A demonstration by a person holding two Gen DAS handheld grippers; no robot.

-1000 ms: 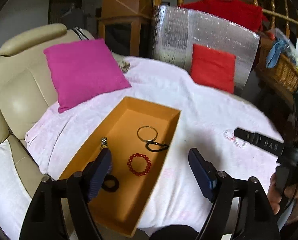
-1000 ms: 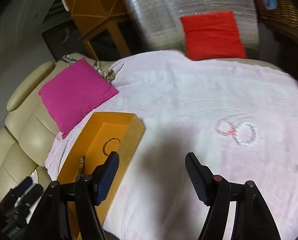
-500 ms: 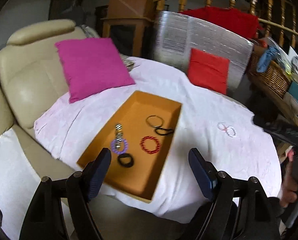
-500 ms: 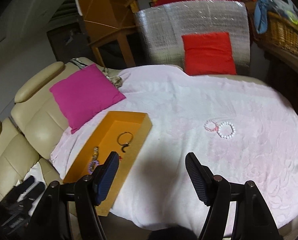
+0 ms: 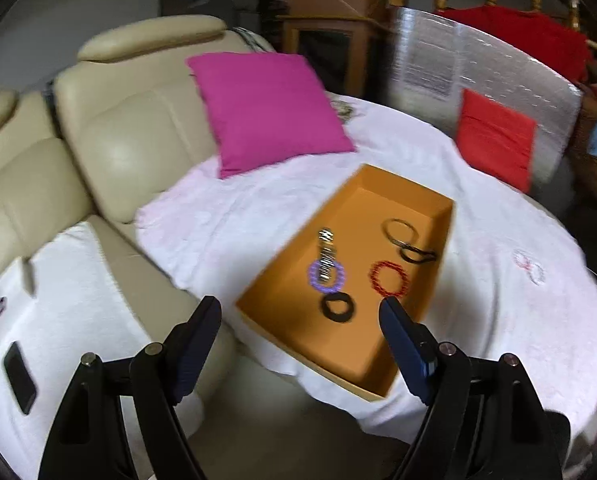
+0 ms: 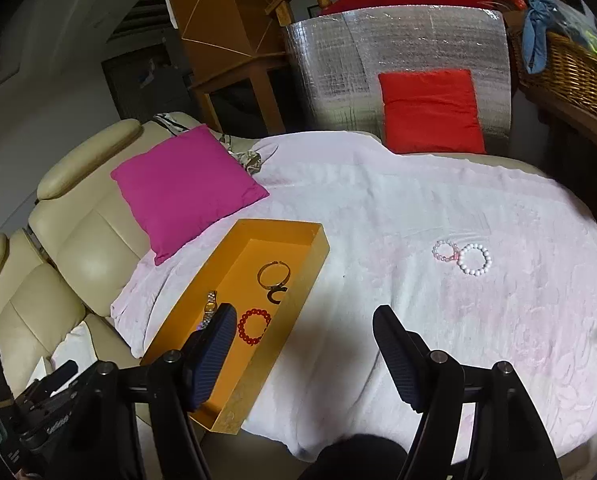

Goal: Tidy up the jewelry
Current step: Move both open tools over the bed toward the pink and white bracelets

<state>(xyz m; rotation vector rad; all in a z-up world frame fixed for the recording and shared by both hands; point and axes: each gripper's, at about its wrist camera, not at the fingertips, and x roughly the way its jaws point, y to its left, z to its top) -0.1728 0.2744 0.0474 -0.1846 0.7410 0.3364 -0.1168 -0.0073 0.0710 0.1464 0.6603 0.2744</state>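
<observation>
An orange tray [image 5: 294, 276] [image 6: 310, 264] lies on a table with a white cloth. It holds a red bead bracelet [image 5: 388, 279] [image 6: 253, 326], a purple bracelet [image 5: 325, 276], a metal watch [image 5: 325, 246] [image 6: 209, 308], a black hair tie [image 5: 336, 308], a thin bangle [image 5: 399, 230] [image 6: 273, 274] and a black loop [image 5: 418, 257]. A pink bracelet [image 6: 444, 250] and a white pearl bracelet [image 6: 474, 259] lie on the cloth to the right, faint in the left wrist view [image 5: 530, 268]. My left gripper [image 5: 300, 322] and right gripper [image 6: 304, 330] are open, empty and held back from the table.
A magenta cushion [image 5: 266, 108] leans on a cream sofa [image 5: 110, 140] at the left. A red cushion [image 6: 430, 110] stands against a silver foil panel [image 6: 398, 48] at the back. A wicker basket [image 6: 566, 68] sits at right. A black phone [image 5: 19, 376] lies on the sofa seat.
Both grippers have pulled back and up from the table, so the tray and bracelets look smaller and farther. The left view has swung left. Nothing was picked up.
</observation>
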